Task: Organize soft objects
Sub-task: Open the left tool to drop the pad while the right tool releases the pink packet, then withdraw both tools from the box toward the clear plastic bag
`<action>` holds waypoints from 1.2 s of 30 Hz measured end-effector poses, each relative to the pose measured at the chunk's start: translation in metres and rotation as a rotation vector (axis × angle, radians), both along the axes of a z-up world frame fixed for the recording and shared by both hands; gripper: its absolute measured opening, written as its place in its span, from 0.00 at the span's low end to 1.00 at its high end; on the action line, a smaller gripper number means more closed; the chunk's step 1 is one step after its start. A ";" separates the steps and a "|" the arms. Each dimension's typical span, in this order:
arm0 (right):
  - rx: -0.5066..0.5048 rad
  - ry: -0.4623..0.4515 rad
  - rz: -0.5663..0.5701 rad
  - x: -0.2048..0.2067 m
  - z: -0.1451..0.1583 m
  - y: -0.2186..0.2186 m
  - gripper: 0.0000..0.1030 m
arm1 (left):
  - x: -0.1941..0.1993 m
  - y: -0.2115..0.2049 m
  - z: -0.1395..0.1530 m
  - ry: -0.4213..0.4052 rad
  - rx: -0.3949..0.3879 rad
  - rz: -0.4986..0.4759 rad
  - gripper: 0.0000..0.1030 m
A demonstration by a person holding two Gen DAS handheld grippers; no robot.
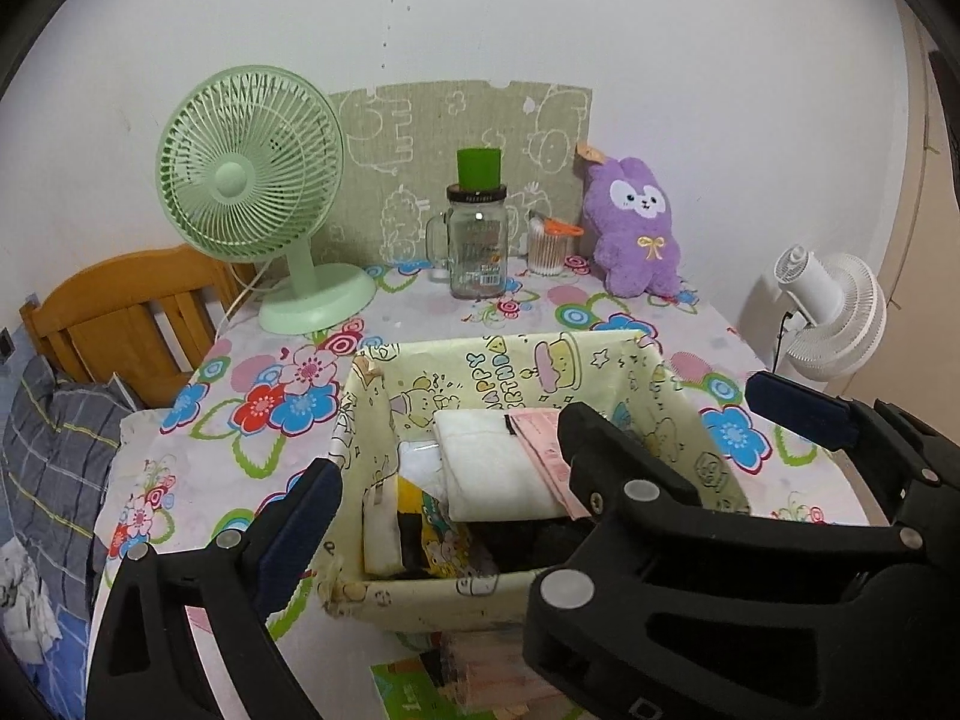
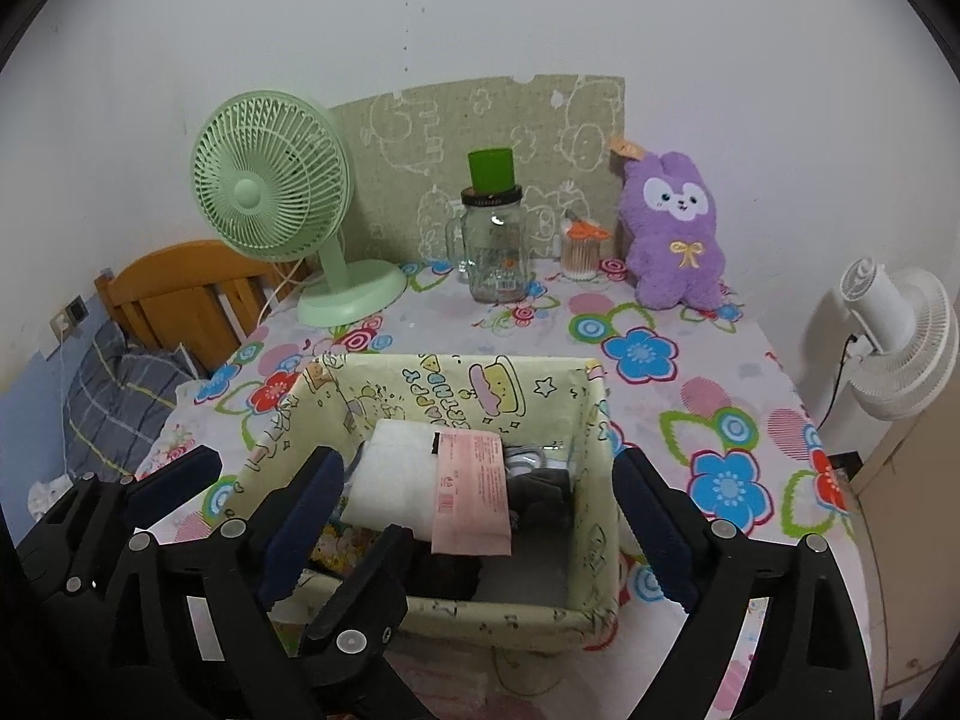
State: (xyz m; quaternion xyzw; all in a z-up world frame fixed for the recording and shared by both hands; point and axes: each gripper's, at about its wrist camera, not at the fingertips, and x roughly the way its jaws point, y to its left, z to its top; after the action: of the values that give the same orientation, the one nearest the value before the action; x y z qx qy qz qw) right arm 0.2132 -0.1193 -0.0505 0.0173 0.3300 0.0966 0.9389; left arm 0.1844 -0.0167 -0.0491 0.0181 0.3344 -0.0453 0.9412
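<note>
Grippers: left (image 2: pixel 198 516) and right (image 2: pixel 480 516) both spread wide, grasping nothing.
Bin (image 2: pixel 591 504): cream, packed, near edge.
Plush (image 2: pixel 675 228): purple, upright, far side.
Cloth (image 2: pixel 690 396): bare between.

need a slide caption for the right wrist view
Open right tool poised over a cartoon-print storage box holding a white folded cloth, with a purple plush bunny waiting at the table's back edge.

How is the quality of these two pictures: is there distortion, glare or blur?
Left wrist view: strong fisheye bending with dark corners; the green fan and storage box are sharp, and the right gripper is large in the foreground. Right wrist view: the same bending; a small glare spot on the glass jar; soft, even light with weak shadows.
</note>
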 end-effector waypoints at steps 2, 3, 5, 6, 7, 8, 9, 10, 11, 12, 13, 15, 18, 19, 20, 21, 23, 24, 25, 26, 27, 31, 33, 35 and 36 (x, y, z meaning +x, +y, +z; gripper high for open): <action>0.000 -0.009 -0.004 -0.005 0.003 -0.002 0.94 | -0.006 -0.001 0.004 -0.010 0.001 -0.001 0.95; 0.000 -0.014 -0.006 -0.008 0.005 -0.002 0.95 | -0.009 -0.001 0.006 -0.016 0.002 -0.001 0.96; 0.000 -0.024 -0.008 -0.015 0.009 -0.003 0.95 | -0.014 -0.001 0.008 -0.025 0.001 -0.001 0.96; -0.001 -0.029 -0.009 -0.017 0.011 -0.003 0.95 | -0.016 -0.002 0.010 -0.029 0.001 -0.002 0.96; -0.002 -0.033 -0.011 -0.021 0.013 -0.003 0.95 | -0.019 -0.002 0.012 -0.033 0.000 -0.003 0.96; -0.003 -0.036 -0.013 -0.023 0.015 -0.004 0.95 | -0.021 -0.002 0.013 -0.038 0.000 -0.004 0.96; -0.004 -0.041 -0.015 -0.026 0.016 -0.004 0.95 | -0.024 -0.003 0.014 -0.042 0.000 -0.005 0.96; -0.004 -0.046 -0.018 -0.030 0.019 -0.005 0.95 | -0.027 -0.003 0.016 -0.048 -0.001 -0.006 0.96; -0.005 -0.049 -0.019 -0.032 0.020 -0.005 0.95 | -0.030 -0.003 0.017 -0.052 -0.003 -0.006 0.96; -0.008 -0.056 -0.021 -0.036 0.023 -0.005 0.95 | -0.033 -0.003 0.018 -0.058 -0.005 -0.007 0.96; -0.009 -0.060 -0.022 -0.039 0.024 -0.006 0.95 | -0.035 -0.003 0.020 -0.061 -0.006 -0.008 0.97; -0.012 -0.068 -0.024 -0.044 0.027 -0.006 0.96 | -0.041 -0.004 0.023 -0.070 -0.008 -0.011 0.97; -0.016 -0.082 -0.028 -0.054 0.032 -0.006 0.96 | -0.048 -0.004 0.027 -0.082 -0.011 -0.013 0.97; -0.016 -0.086 -0.029 -0.057 0.034 -0.007 0.96 | -0.050 -0.003 0.028 -0.086 -0.011 -0.014 0.97; -0.017 -0.089 -0.030 -0.059 0.035 -0.007 0.96 | -0.052 -0.004 0.028 -0.090 -0.011 -0.014 0.97; -0.017 -0.095 -0.031 -0.063 0.036 -0.007 0.96 | -0.055 -0.004 0.030 -0.095 -0.012 -0.015 0.97; -0.019 -0.103 -0.034 -0.069 0.039 -0.007 0.96 | -0.060 -0.004 0.032 -0.102 -0.013 -0.015 0.97; -0.020 -0.106 -0.035 -0.071 0.040 -0.007 0.96 | -0.063 -0.004 0.033 -0.106 -0.013 -0.015 0.97; -0.020 -0.109 -0.036 -0.075 0.041 -0.007 0.96 | -0.066 -0.004 0.033 -0.109 -0.013 -0.015 0.97; -0.020 -0.112 -0.036 -0.077 0.042 -0.007 0.96 | -0.069 -0.004 0.034 -0.114 -0.013 -0.014 0.97; -0.020 -0.116 -0.036 -0.080 0.043 -0.007 0.96 | -0.071 -0.004 0.035 -0.117 -0.013 -0.014 0.97; -0.023 -0.126 -0.034 -0.091 0.045 -0.006 0.96 | -0.082 -0.004 0.036 -0.125 -0.015 -0.014 0.97; -0.024 -0.133 -0.033 -0.098 0.045 -0.006 0.96 | -0.088 -0.004 0.035 -0.132 -0.015 -0.015 0.97; -0.024 -0.140 -0.034 -0.104 0.045 -0.006 0.96 | -0.096 -0.004 0.035 -0.137 -0.016 -0.017 0.97; -0.025 -0.141 -0.035 -0.107 0.045 -0.006 0.96 | -0.099 -0.004 0.034 -0.138 -0.017 -0.017 0.97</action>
State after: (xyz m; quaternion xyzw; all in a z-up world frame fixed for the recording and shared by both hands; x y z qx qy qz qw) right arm 0.1061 -0.1255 -0.0053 0.0045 0.2639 0.0771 0.9615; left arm 0.0856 -0.0210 -0.0147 0.0163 0.2681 -0.0549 0.9617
